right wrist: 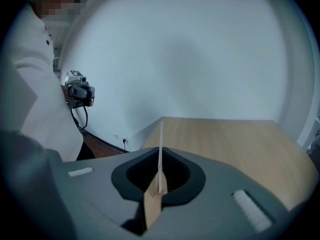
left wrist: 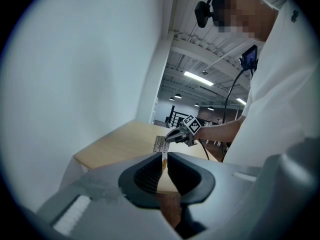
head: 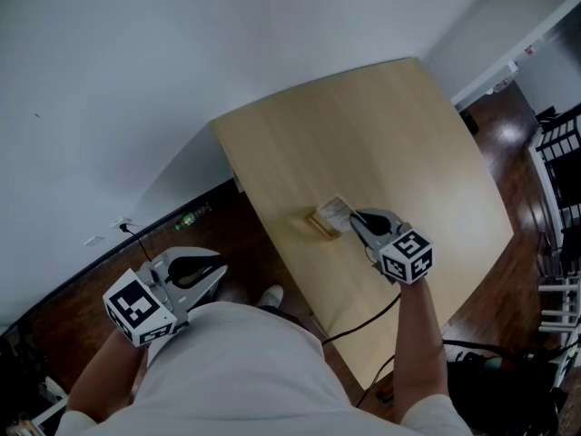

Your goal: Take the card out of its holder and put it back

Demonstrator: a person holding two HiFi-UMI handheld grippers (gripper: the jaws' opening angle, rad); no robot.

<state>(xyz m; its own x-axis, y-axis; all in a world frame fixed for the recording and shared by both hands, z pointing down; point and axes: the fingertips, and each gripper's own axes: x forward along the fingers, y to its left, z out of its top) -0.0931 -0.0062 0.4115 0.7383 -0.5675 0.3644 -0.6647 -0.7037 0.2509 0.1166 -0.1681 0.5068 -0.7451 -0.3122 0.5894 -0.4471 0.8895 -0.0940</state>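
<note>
Currently right tool [right wrist: 159, 183] pinched shut on card [right wrist: 160, 144], at wooden holder [head: 319, 225] mid-surface [head: 408, 134]. Left tool [left wrist: 164, 169] pressed together, empty, off to the side. Risks: dragging unbraced holder along; bending card if pulled askew. Card thin, pale, stiff-looking, upright, seen edge-on.

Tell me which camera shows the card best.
The head view: the card shows its face, at the holder. The right gripper view has it edge-on between shut jaws; the left gripper view shows it small, far off.
</note>
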